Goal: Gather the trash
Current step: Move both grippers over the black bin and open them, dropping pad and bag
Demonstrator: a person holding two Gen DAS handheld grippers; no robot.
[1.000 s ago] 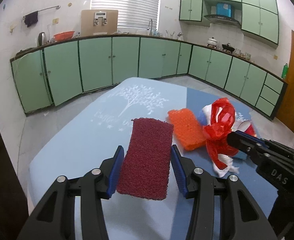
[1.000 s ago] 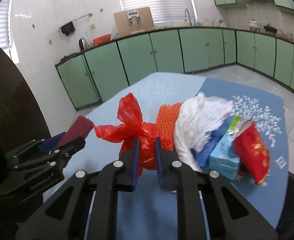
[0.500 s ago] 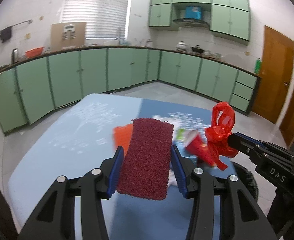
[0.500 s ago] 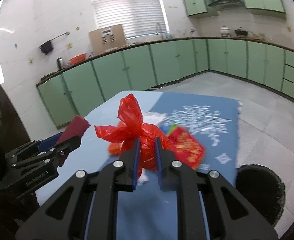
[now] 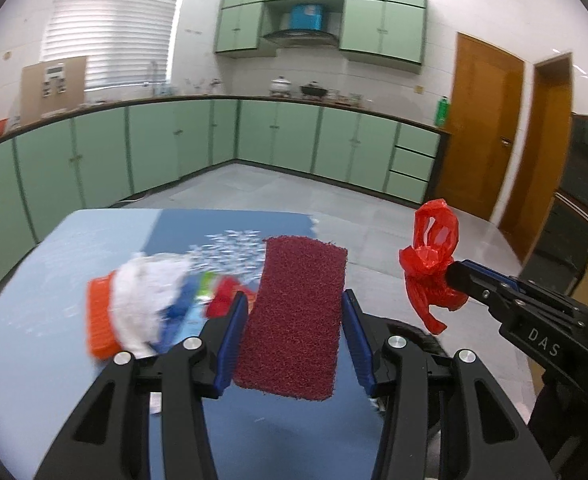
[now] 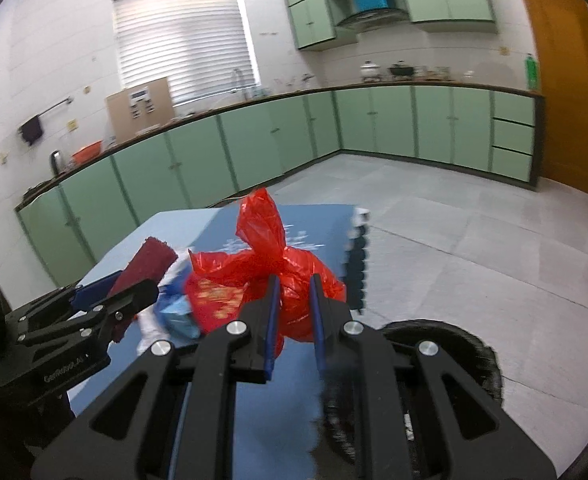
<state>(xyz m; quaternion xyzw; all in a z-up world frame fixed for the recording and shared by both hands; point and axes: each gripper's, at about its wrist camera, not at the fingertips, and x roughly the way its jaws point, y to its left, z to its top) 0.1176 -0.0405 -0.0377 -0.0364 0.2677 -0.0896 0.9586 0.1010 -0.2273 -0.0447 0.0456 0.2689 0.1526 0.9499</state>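
**Mia:** Two things are picked up. The left gripper (image 5: 294, 316) has its blue fingers pressed on a dark red scrub pad (image 5: 295, 316), one on each side. The right gripper (image 6: 292, 300) is squeezed tight on a knotted red plastic bag (image 6: 272, 264). Both are up in the air, above the table's right edge.

**Ben:** So is the job done?

**Mia:** Not yet, I think. A little pile is on the blue table (image 5: 54, 360), near its middle: an orange scrubber (image 5: 100, 320), a fluffy white thing (image 5: 150, 304), a blue and green packet (image 6: 180, 318) and a red packet (image 6: 214, 304) with gold marks.

**Ben:** Where does it all go?

**Mia:** I guess into the round black bin (image 6: 465, 348) on the floor, just past the right edge. The pad and bag aren't in it yet.

**Ben:** Can you read anything?

**Mia:** The right gripper says "DAS". The left one has small letters, maybe "GenRobot", but they're fuzzy. The gold marks on the red packet are too blurry.
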